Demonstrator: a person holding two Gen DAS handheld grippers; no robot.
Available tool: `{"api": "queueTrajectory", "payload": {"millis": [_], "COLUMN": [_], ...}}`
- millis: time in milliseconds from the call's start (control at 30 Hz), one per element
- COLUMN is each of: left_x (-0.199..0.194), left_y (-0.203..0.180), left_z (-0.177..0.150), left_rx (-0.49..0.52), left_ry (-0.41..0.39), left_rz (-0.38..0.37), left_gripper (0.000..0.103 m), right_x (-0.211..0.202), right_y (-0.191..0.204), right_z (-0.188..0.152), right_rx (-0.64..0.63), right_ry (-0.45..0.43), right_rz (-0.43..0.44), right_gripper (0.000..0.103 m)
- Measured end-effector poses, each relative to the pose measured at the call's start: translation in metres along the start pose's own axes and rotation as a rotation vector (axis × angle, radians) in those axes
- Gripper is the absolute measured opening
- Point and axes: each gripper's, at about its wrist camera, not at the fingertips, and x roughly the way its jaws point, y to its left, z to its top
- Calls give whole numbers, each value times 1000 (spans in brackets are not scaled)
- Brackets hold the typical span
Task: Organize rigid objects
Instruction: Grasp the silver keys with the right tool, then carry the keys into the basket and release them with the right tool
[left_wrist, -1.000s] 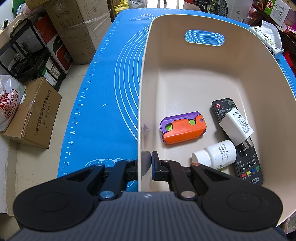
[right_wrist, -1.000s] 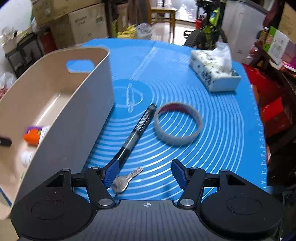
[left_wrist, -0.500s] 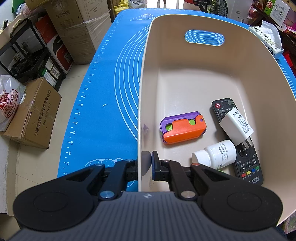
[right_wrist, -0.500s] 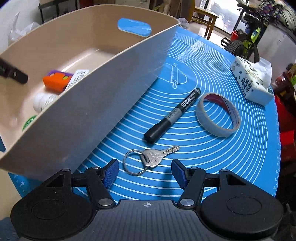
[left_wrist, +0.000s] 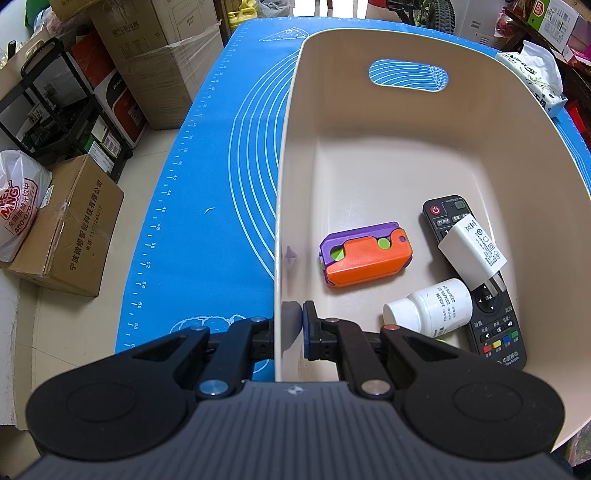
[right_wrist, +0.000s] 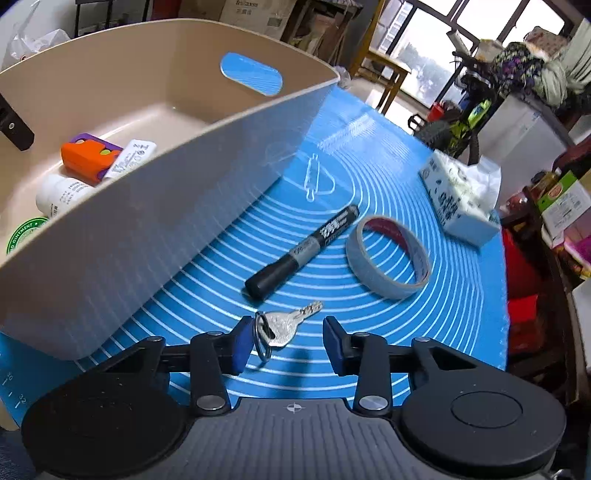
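Jaws of the right gripper (right_wrist: 288, 341) stand open astride the key (right_wrist: 282, 325) on the blue mat (right_wrist: 454, 295), near the worktop's front edge. Left gripper (left_wrist: 289, 325) jaws clamp the beige bin (left_wrist: 280, 206) wall. Inside: a remote (left_wrist: 495, 325) marked "TV/AV", a tin (right_wrist: 26, 232) reading "OINTMENT".

The left tongs (left_wrist: 291, 325) are clamped nearly closed, while the right tongs (right_wrist: 288, 341) are spread wide, held low.
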Motion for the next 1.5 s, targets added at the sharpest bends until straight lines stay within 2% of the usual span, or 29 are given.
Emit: {"api": "queueTrajectory", "payload": {"millis": [100,133,267,300,500,1100,1500], "left_x": [0,0,0,0,0,1,1], "left_y": [0,0,0,0,0,-1,-3], "left_z": [0,0,0,1,1,1,1], "left_rx": [1,1,1,0,1,-2,-3], "left_ry": [0,0,0,0,1,2,1], "left_rz": [1,1,0,0,0,2,5], "left_gripper": [10,10,10,10,10,10,10], "right_x": [5,6,9,9,4,-46,-88], "right_y": [-3,-3,-1,0,-13,-63,-76], "right_z": [-1,-1,0,0,3,32,64], "right_rx": [17,22,19,18,99,295,337], "right_ry": [11,11,6,5,13,-92,-220], "right_rz": [34,52,84,87,119,120,116], "right_gripper": [45,39,24,13,13,13,13]}}
